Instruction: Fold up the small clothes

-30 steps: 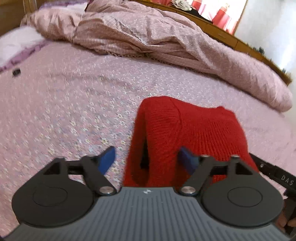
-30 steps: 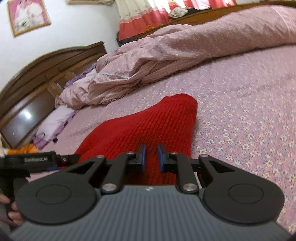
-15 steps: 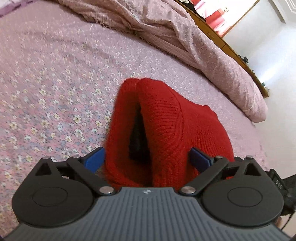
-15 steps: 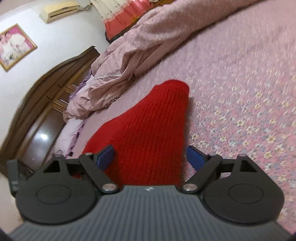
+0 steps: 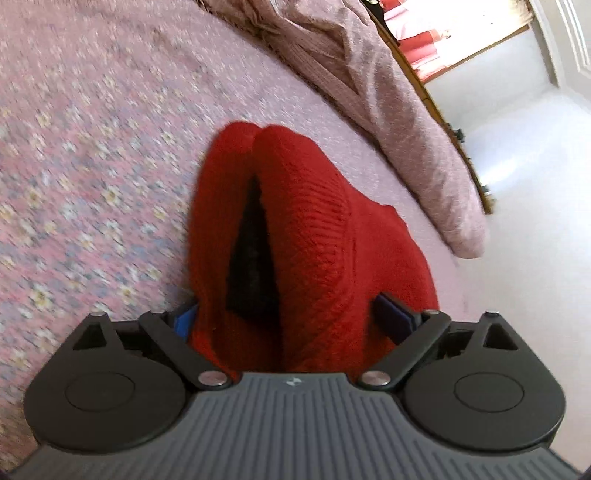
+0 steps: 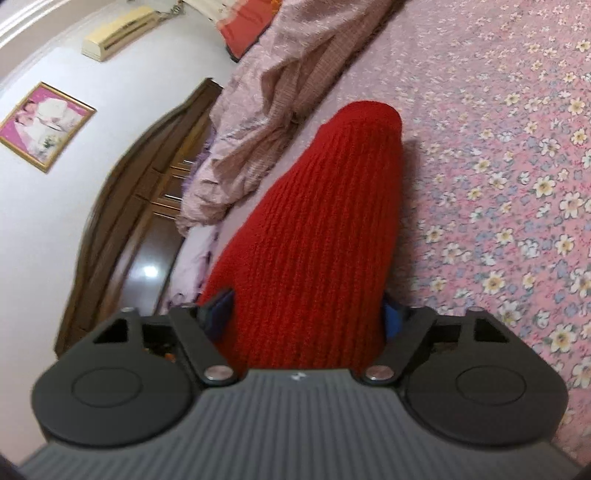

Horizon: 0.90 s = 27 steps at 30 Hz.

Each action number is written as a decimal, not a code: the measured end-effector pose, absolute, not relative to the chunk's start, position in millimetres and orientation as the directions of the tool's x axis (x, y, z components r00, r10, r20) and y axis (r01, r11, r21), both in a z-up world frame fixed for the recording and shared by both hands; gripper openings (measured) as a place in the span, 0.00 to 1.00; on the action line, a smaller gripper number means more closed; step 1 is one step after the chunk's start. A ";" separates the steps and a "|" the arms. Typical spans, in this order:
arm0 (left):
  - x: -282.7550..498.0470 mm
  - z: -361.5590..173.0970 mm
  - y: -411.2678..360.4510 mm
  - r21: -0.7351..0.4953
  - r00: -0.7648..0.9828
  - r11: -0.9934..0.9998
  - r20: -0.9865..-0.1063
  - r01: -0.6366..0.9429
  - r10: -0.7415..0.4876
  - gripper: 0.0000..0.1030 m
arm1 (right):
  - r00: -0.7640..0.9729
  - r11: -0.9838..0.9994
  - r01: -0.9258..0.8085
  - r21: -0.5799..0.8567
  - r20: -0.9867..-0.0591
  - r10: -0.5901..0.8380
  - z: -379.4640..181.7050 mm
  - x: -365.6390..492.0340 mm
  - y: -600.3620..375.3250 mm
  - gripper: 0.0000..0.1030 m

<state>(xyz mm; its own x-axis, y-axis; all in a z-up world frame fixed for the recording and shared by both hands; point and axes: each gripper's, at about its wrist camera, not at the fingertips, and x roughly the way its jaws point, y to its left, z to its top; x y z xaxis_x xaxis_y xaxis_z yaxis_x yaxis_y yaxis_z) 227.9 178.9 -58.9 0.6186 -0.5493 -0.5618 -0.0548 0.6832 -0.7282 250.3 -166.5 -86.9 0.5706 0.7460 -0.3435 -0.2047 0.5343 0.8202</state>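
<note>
Left gripper (image 5: 291,317): I see its jaws spread wide, the red knit garment (image 5: 314,236) between them.
Right gripper (image 6: 306,314): jaws apart, straddling the same garment (image 6: 321,229).
Garment: doubled over on the floral bedsheet (image 6: 509,192), a dark gap between its layers.
Around: rumpled pink quilt (image 5: 399,110) far right; wooden headboard (image 6: 147,206), framed picture (image 6: 44,125), air conditioner (image 6: 118,33) left.

- My left gripper (image 5: 291,321) is tipped downward, with its jaws spread wide and a blue pad (image 5: 392,318) out on each side.
- My right gripper (image 6: 306,314) is pitched down too, rolled a little to one side, fingers (image 6: 220,309) parted wide and clamping nothing.
</note>
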 end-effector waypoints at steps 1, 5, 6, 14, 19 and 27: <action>227.3 -57.5 177.0 -0.725 0.618 0.687 -0.561 -0.047 -0.550 0.91 | 0.574 0.531 -0.217 0.819 -0.333 0.748 -84.3 247.7 -169.0 0.68; 221.2 -48.9 172.1 -0.720 0.627 0.693 -0.549 -0.019 -0.553 0.89 | 0.587 0.488 -0.247 0.837 -0.272 0.762 -73.7 237.8 -172.3 0.62; 219.6 -46.5 171.9 -0.726 0.631 0.687 -0.542 -0.019 -0.555 0.88 | 0.590 0.475 -0.249 0.844 -0.257 0.765 -71.0 235.8 -173.5 0.61; 200.9 -36.7 151.9 -0.765 0.619 0.644 -0.502 0.007 -0.604 0.87 | 0.617 0.435 -0.247 0.866 -0.206 0.760 -48.0 216.6 -195.1 0.57; 188.9 -25.4 118.4 -0.760 0.578 0.648 -0.504 0.058 -0.642 0.87 | 0.639 0.444 -0.240 0.863 -0.203 0.742 -36.5 193.3 -225.0 0.56; 147.2 -10.0 58.4 -0.690 0.521 0.704 -0.544 0.169 -0.658 0.86 | 0.637 0.441 -0.212 0.872 -0.219 0.739 -34.3 152.3 -281.4 0.56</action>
<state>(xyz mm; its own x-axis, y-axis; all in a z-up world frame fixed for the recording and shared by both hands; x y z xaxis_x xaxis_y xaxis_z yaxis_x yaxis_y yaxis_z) 147.2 58.4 -10.0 0.5208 -0.6581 -0.5438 0.1688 0.7038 -0.6901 152.3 -281.4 -34.3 0.6370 0.7392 -0.2187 -0.2123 0.4409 0.8721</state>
